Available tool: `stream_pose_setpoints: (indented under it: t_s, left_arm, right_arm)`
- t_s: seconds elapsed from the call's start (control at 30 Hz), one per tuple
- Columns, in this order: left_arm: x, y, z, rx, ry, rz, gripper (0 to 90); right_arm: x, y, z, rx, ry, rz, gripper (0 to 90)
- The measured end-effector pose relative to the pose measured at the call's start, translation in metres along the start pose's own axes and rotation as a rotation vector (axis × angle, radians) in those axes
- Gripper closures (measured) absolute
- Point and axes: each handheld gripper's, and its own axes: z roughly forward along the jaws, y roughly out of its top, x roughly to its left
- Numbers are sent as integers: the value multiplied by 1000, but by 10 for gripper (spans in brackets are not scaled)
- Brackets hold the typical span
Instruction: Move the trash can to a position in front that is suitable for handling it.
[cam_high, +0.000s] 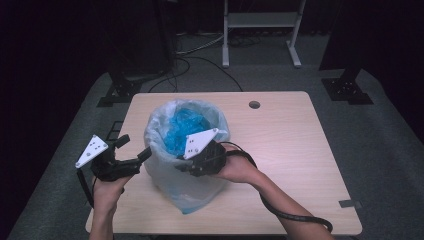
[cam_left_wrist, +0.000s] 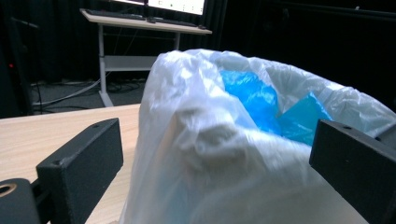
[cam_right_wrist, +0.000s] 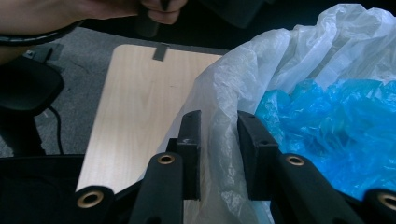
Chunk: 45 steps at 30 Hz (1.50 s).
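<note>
Two grippers working on one white bag (cam_high: 186, 150), standing upright near the middle of the table (cam_high: 290, 150) and bulging with crumpled blue plastic (cam_high: 182, 127). Largest first: table bearing the bag, bare light wood around it, a small round grommet hole (cam_high: 254, 105) lying well apart toward the far edge. Next, bag mouth standing open, rim rolled and rumpled, blue filling showing just below the rim. Next, right gripper (cam_right_wrist: 218, 140) reaching in over the near rim, jaws straddling a fold of the white film, one jaw outside the bag and one inside next to the blue plastic; film lying between the pads, gap between the jaws narrow but still there, so probably pinching loosely or about to pinch, not yet clamping flat. Last, left gripper (cam_left_wrist: 210, 154) hovering at the bag's left flank, jaws spread wide with the bag's bulging wall in front of them, pads touching nothing, holding nothing. Step in hand, by judgement: gathering the rim, likely for closing or tying the bag. Next move calling for closing the right jaws fully on the fold, then bringing the left jaws onto the opposite rim without dragging the light bag sideways or tipping it.
</note>
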Motion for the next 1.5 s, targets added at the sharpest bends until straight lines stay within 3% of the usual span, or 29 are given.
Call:
stream_pose_setpoints:
  t_s: [0.17, 0.3, 0.47, 0.6, 0.7, 0.8, 0.93, 1.0, 1.13, 1.33, 1.5]
  left_arm:
    - [-1, 3, -3, -10, 11, 4, 15]
    - [0, 4, -5, -15, 10, -3, 30]
    - [2, 5, -7, -25, 12, -18, 42]
    - [3, 4, -6, -12, 17, -22, 53]
    - [4, 3, -4, 6, 15, -7, 90]
    - [4, 1, -1, 28, 2, 30, 161]
    - [4, 0, 2, 30, -7, 56, 222]
    - [4, -2, 3, 5, -9, 70, 246]
    - [5, -7, 6, -27, -4, 58, 297]
    - [5, -6, 5, -21, 14, 57, 350]
    - [5, -3, 4, -2, 37, 53, 417]
  right_arm:
    - [10, 4, 2, -4, 34, -28, 717]
    - [17, 9, 6, -1, 37, -66, 716]
    - [22, 14, 11, -3, 53, -80, 714]
    - [22, 14, 11, -4, 80, -62, 592]
    - [22, 10, 9, -8, 63, -39, 454]
    - [19, 4, 4, -27, 48, -15, 389]
    - [13, -2, -7, -80, 54, 49, 337]
    - [11, -5, -14, -89, 47, 75, 321]
    - [1, -11, -27, -127, 28, 144, 312]
    - [-15, -18, -45, -168, -57, 234, 287]
    - [-28, -26, -54, -163, -148, 299, 275]
